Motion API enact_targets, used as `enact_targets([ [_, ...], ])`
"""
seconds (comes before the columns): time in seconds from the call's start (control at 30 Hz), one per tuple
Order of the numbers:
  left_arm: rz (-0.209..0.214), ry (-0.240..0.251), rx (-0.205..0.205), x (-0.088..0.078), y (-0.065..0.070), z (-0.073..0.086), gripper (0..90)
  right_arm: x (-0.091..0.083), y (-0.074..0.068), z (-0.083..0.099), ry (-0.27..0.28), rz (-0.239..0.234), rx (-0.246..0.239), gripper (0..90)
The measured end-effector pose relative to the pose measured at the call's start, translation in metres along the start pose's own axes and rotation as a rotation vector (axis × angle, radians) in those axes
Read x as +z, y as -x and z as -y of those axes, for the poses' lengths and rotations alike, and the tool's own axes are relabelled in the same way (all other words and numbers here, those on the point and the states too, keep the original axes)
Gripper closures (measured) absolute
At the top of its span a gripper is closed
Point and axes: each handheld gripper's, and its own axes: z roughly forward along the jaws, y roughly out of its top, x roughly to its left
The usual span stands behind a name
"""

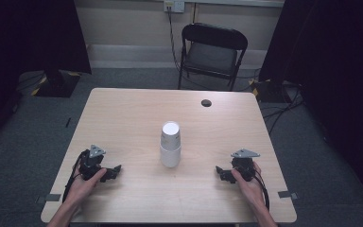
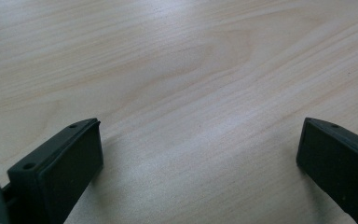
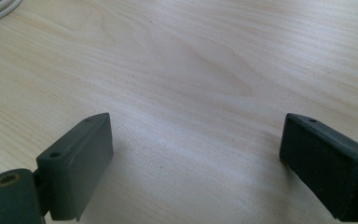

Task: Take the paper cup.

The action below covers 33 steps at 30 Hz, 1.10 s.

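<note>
Standing mouth-down near the middle of the pale wood-grain table [image 1: 123, 113], the stack of white paper cups [image 1: 170, 144] keeps its long axis upright, flat base on top, smooth tapered sides widening toward the tabletop. The left gripper [image 1: 115, 171] and the right gripper [image 1: 220, 172] rest on the table well apart on either side, each with black block-shaped jaws spread wide and empty. A black folding chair [image 1: 212, 52] stands beyond the table.

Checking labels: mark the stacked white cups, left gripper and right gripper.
stacked white cups [image 1: 170, 149], high view, on the side wall.
left gripper [image 1: 115, 170], high view, midway between its fingertips.
right gripper [image 1: 220, 172], high view, midway between its fingertips.
</note>
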Motion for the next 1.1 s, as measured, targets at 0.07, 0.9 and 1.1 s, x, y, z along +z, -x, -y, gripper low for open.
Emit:
enact_targets([
  [0.07, -0.001, 0.001, -0.001, 0.0, 0.0, 0.0, 0.0, 0.0, 0.0, 0.0, 0.0, 0.0, 0.0, 9.1],
  [0.9, -0.002, 0.002, -0.005, 0.001, 0.001, 0.0, 0.0, -0.035, -0.027, -0.037, 0.155, -0.216, -0.009, 26.8],
  [1.1, -0.002, 0.002, -0.005, 0.001, 0.001, 0.0, 0.0, -0.039, -0.045, -0.058, 0.193, -0.305, -0.055, 25.5],
])
